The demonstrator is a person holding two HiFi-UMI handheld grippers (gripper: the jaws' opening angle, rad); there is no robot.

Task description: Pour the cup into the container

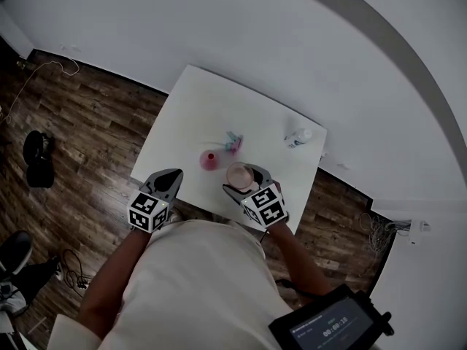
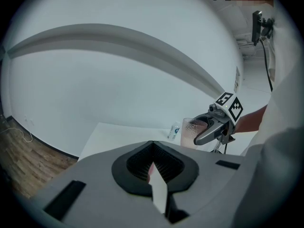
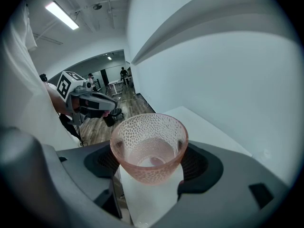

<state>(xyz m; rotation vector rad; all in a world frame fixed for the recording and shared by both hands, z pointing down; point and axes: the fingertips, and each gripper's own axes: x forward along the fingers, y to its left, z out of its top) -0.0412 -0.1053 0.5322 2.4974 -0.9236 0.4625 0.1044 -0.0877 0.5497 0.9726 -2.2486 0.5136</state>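
Right gripper view shows us our right gripper (image 3: 151,161) clamped on the pink dimpled cup (image 3: 149,144), held upright over the white table's (image 1: 186,119) near edge, near the pink container (image 1: 210,160). Our left gripper (image 1: 166,183) hangs at the table's near corner, jaws pressed together, holding nothing.
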